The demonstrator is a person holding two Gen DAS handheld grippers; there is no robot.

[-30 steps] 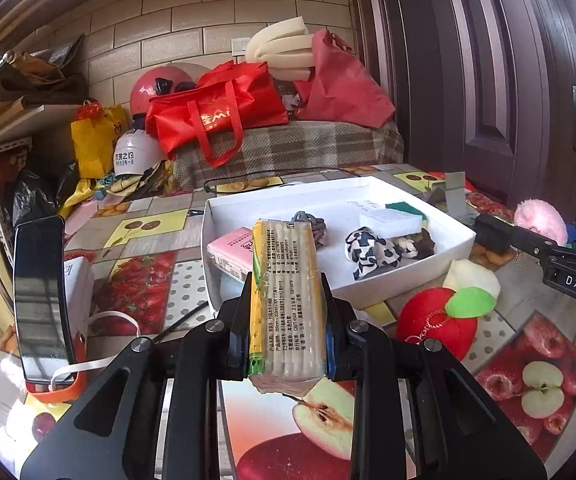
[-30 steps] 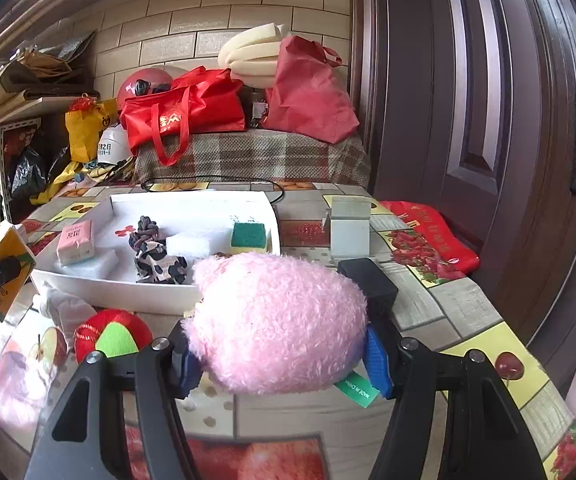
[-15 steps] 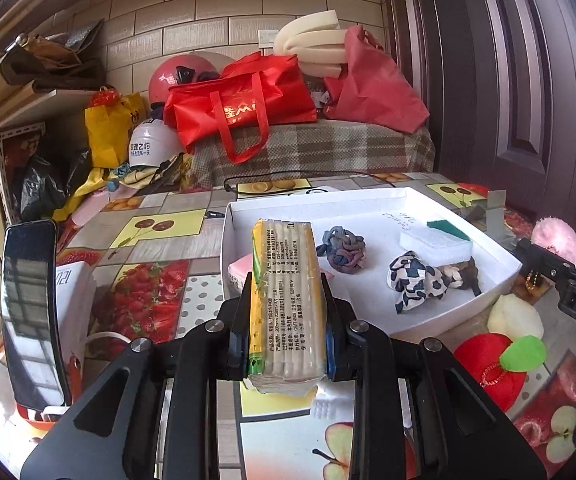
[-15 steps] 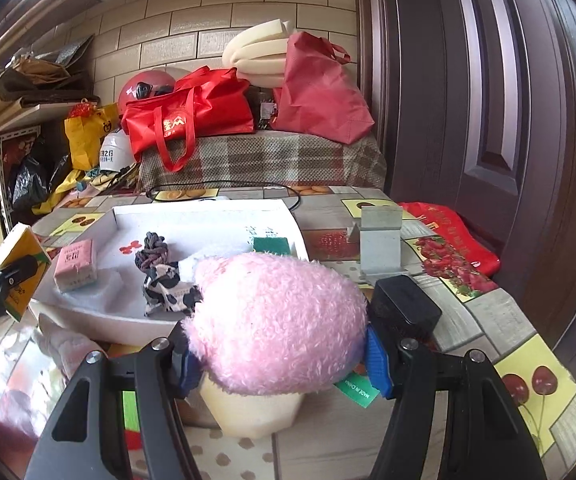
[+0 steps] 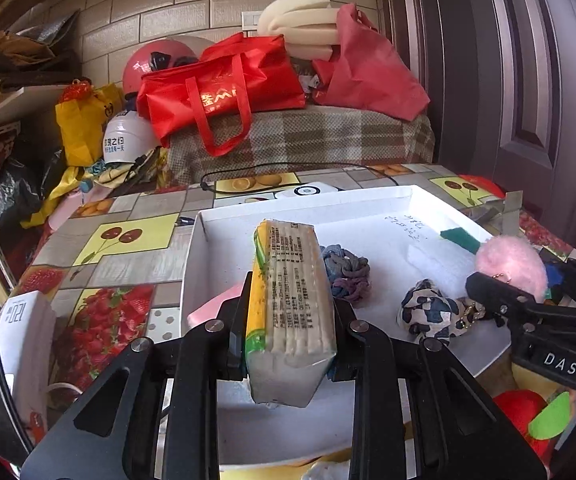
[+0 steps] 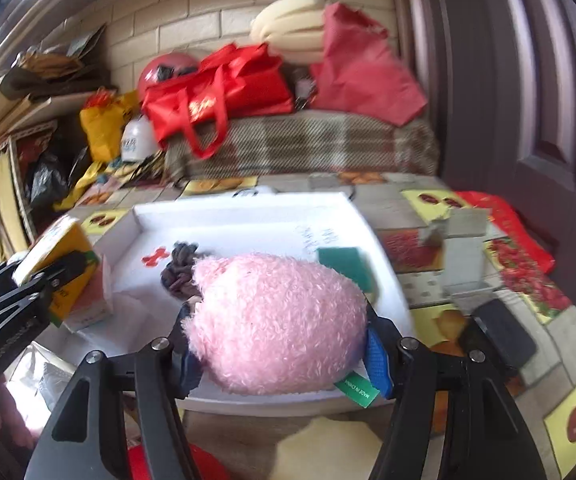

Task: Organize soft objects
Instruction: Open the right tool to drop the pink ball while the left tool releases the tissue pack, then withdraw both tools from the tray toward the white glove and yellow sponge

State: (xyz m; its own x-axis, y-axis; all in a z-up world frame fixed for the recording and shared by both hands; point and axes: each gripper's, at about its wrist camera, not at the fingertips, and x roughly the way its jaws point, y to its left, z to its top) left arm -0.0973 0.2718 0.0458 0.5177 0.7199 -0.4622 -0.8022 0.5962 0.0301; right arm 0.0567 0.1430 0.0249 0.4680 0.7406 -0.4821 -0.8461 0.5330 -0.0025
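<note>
Soft objects are in both tools at once: the left gripper [image 5: 289,344] is clamped on a yellow-edged tissue pack [image 5: 291,312], squeezed upright between its black fingers, and the right gripper [image 6: 278,346] is clamped on a fluffy pink plush [image 6: 276,322] with a green label hanging from its underside. The landmark here is the white tray [image 5: 307,204] on the fruit-print table [image 5: 128,236]. A second ago both loads hung short of the tray's near wall, over the tablecloth; now the tissue pack sits above the tray's near left part, and the pink plush has come in over its near right part, as the left wrist view also shows at the tray's right edge. Inside the tray, beyond the tissue pack, lie a grey-blue knotted rope toy [image 5: 345,276] and, toward the right, a black-and-white patterned fabric piece [image 5: 431,314]; a green-topped sponge [image 5: 461,238] rests near the far right wall, and a pink box [image 6: 90,300] lies at the near left, just beside the tissue pack. Outside the tray, by its near wall, a red plush apple [image 5: 521,408] is not yet collected. That shift suggests both carries are nearly done and release into the tray is the step in hand; the right view is blurred, so the plush's exact height above the tray floor cannot be told.
</note>
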